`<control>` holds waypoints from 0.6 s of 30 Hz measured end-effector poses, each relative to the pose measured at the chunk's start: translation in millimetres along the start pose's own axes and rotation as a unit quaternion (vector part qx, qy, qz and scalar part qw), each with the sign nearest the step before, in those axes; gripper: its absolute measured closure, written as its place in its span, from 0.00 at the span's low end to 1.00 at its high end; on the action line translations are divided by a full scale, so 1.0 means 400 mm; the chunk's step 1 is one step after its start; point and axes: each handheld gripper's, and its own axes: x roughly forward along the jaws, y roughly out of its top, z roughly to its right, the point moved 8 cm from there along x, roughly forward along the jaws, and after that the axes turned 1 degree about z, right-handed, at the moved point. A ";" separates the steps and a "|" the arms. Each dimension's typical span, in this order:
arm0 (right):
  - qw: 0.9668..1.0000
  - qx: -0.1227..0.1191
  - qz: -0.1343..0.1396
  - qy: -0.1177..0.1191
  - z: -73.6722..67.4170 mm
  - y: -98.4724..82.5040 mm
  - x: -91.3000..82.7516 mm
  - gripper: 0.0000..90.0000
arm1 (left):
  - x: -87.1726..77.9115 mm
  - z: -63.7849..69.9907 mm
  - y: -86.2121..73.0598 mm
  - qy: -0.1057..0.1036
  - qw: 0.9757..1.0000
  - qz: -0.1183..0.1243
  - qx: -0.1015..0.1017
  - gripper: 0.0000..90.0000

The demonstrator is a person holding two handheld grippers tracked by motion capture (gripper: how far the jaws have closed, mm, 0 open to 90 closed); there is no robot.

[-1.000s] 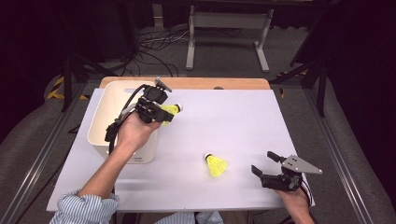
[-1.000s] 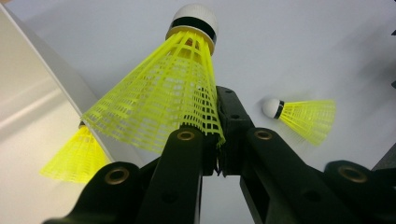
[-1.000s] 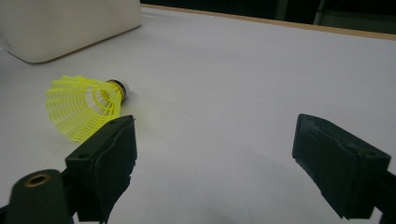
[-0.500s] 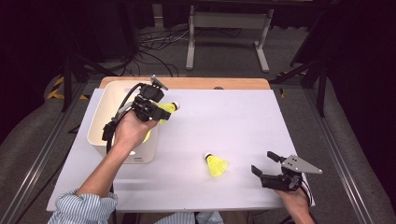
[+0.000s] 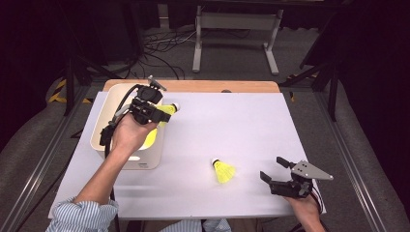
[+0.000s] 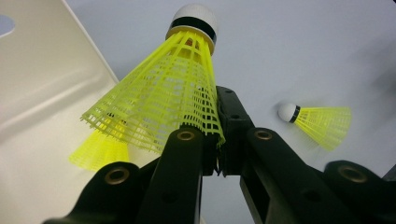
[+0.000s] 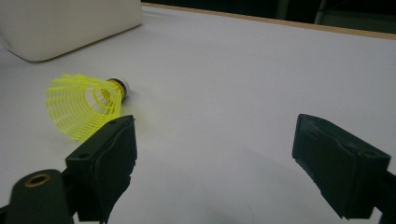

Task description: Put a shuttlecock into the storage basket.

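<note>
The left gripper's fingers [image 5: 164, 110] are clamped on the skirt of a yellow shuttlecock [image 5: 168, 109]; seen from above it has drifted a little from the table toward the white bin [image 5: 107, 107] and now hangs at the rim, so a drop looks close. The left gripper view shows the shuttlecock [image 6: 173, 88] pinched, another one [image 6: 99, 149] already in the bin. In the right gripper view the jaws stand apart, empty, near the last shuttlecock [image 7: 84, 106] on the table [image 7: 243, 84]
</note>
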 end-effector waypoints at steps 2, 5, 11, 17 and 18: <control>1.000 0.000 0.000 0.000 0.000 0.000 0.000 0.16 | -0.001 -0.005 -0.001 0.001 1.000 0.001 -0.002 0.98; 1.000 0.000 0.001 0.000 0.000 0.000 0.000 0.16 | -0.005 -0.013 -0.002 0.004 1.000 0.002 -0.005 0.98; 1.000 0.000 0.001 0.000 0.000 0.000 0.000 0.16 | -0.009 -0.023 -0.003 0.011 1.000 0.004 -0.009 0.98; 1.000 0.000 0.001 0.000 0.000 0.000 0.000 0.16 | -0.011 -0.034 -0.006 0.013 1.000 0.003 -0.014 0.98; 1.000 0.000 0.001 0.000 0.000 0.000 0.000 0.16 | -0.012 -0.037 -0.006 0.013 1.000 0.003 -0.016 0.98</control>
